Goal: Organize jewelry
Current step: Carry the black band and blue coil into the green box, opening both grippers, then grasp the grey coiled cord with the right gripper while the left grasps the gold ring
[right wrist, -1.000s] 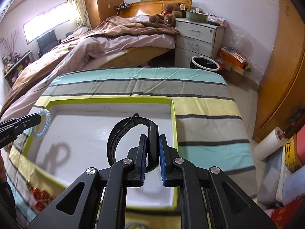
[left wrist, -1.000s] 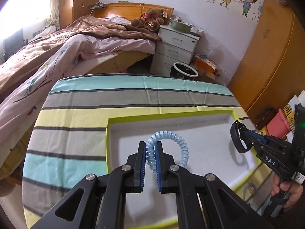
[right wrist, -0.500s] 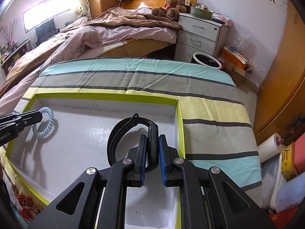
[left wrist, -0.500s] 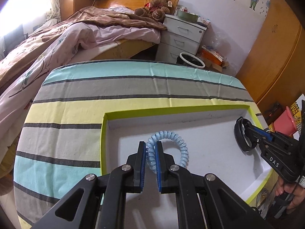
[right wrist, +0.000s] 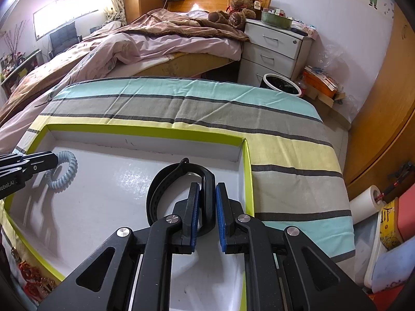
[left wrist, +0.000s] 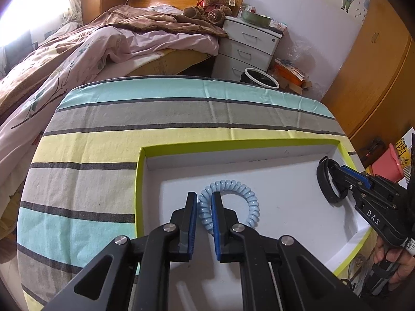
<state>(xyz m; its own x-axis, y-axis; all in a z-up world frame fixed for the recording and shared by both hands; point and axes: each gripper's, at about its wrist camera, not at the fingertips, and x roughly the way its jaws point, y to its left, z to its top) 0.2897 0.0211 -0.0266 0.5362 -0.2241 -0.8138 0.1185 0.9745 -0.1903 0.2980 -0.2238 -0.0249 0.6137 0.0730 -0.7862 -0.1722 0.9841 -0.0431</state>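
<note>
Now the blue coil bracelet [left wrist: 234, 202] sits low inside the white tray with the green rim [left wrist: 233, 143], near the tray's left side. The left gripper [left wrist: 202, 216] has the coil between its blue pads [left wrist: 193, 215], and the jaws are just starting to open. In the left wrist view the pads look very close to the coil, so I cannot tell if they are off it yet. From the right wrist view the coil seems to rest on the tray floor.

The black wristband [right wrist: 181, 189] is over the right side of the same tray, close to the right wall. The right gripper [right wrist: 207, 215] has its jaws nearly shut and pinches the thick end of the band. The band looks lifted a little off the floor, but I cannot be sure.

I think the step in hand is putting both things down in the tray. Next, the left gripper should open wider and pull back and up without dragging the springy coil. The right one likely needs to lower the band, then let go.

Count: one blue coil bracelet, one black wristband, one tray, two grippers. The tray lies on a desk with a striped cloth [left wrist: 103, 155]. A person's hand [left wrist: 396, 261] holds the right gripper's handle.
</note>
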